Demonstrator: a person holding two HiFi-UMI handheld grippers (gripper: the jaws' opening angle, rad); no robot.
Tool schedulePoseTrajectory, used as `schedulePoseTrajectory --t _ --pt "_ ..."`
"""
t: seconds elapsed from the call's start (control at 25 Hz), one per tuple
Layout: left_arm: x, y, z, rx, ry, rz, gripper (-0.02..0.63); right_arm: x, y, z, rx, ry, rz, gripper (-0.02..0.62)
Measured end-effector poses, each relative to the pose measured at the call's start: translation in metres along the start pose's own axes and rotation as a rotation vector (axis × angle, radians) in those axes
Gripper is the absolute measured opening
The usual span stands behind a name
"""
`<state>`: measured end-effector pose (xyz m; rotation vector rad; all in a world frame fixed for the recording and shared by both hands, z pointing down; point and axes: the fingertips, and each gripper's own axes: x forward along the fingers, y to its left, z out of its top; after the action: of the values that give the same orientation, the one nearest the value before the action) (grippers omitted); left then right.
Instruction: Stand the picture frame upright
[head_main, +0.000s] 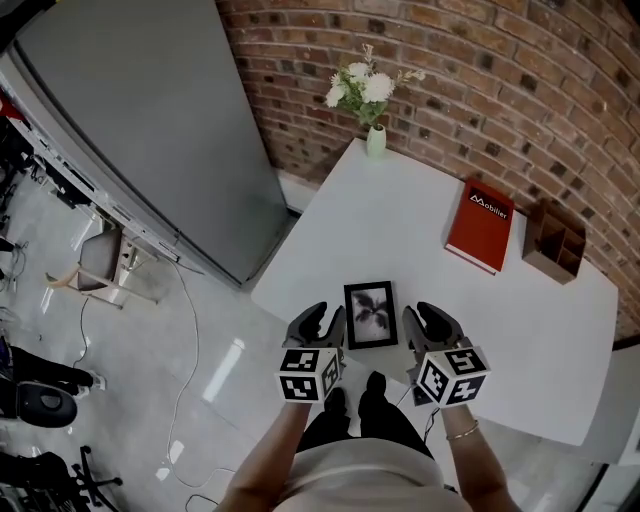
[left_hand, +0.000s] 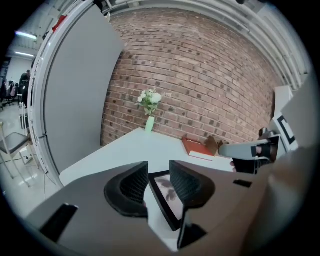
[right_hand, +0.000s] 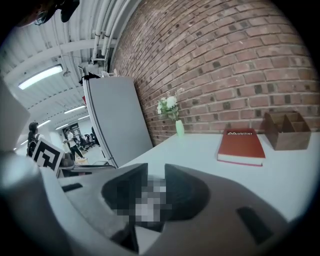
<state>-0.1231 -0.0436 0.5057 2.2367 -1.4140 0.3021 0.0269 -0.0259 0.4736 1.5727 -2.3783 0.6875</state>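
The left tool and the right tool sit side by side at the near edge of the white desk. The small black picture frame with a dark leaf picture lies flat on the desk, right between them. Its long sides run away from the person, from near to far. The left tool is just beside the frame's left side. The right tool is just beside its right side, with a thin bit of desk showing between. I think the left tool is a little nearer, so it may be the one to lift that side.

In the left gripper view, the left tool has its jaws a little way apart. The left edge of the frame shows in the gap and under the right jaw. I cannot tell if the jaws touch it. In the right gripper view, the right tool also has its jaws a little way apart. A blurry patch covers the gap, so what is in there is hidden.

The stand on the back of the frame cannot be seen.

Farther off, well apart from the frame, lie a red book and a brown wooden box with parts. At the far corner a pale green vase of white flowers stands by the red brick wall.
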Motion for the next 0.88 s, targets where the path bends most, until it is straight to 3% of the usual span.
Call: schedulePoseTrajectory --t 0.88 --pt "0.058 0.002 -0.073 -0.066 0.235 0.181 0.115 0.019 -0.04 -0.014 0.045 0.083 0.095 0.091"
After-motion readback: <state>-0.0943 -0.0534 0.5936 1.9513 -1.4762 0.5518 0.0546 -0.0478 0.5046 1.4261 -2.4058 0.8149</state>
